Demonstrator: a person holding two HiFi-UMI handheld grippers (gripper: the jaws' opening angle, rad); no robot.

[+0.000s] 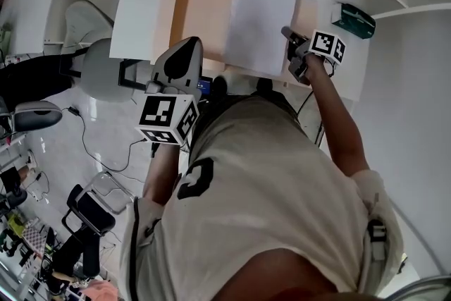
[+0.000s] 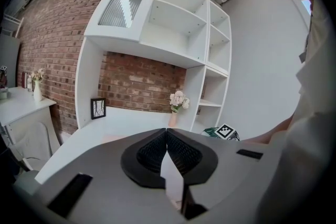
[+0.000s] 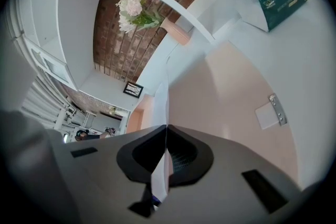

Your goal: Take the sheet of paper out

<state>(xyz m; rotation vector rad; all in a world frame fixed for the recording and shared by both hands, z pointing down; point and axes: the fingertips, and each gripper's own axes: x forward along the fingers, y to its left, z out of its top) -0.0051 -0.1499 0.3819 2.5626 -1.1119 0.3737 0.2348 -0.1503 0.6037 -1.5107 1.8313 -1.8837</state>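
A white sheet of paper (image 1: 257, 25) lies slanted over an open peach folder (image 1: 204, 10) on the white desk (image 1: 141, 3). My right gripper (image 1: 287, 35) is shut on the sheet's right edge. In the right gripper view the sheet (image 3: 163, 97) stands edge-on out of the right gripper (image 3: 167, 128), with the folder's inner face (image 3: 220, 97) and its metal clip (image 3: 275, 110) behind it. My left gripper (image 1: 190, 46) hovers over the folder's front left part, apart from the sheet. In its own view the left gripper (image 2: 167, 131) has its jaws together, nothing visibly held.
A green bag (image 1: 354, 19) stands on the desk's right end, beside the white shelving. A vase of flowers (image 2: 177, 99) and a small picture frame (image 2: 97, 108) sit at the back by the brick wall. A grey chair (image 1: 106, 70) stands left of the person.
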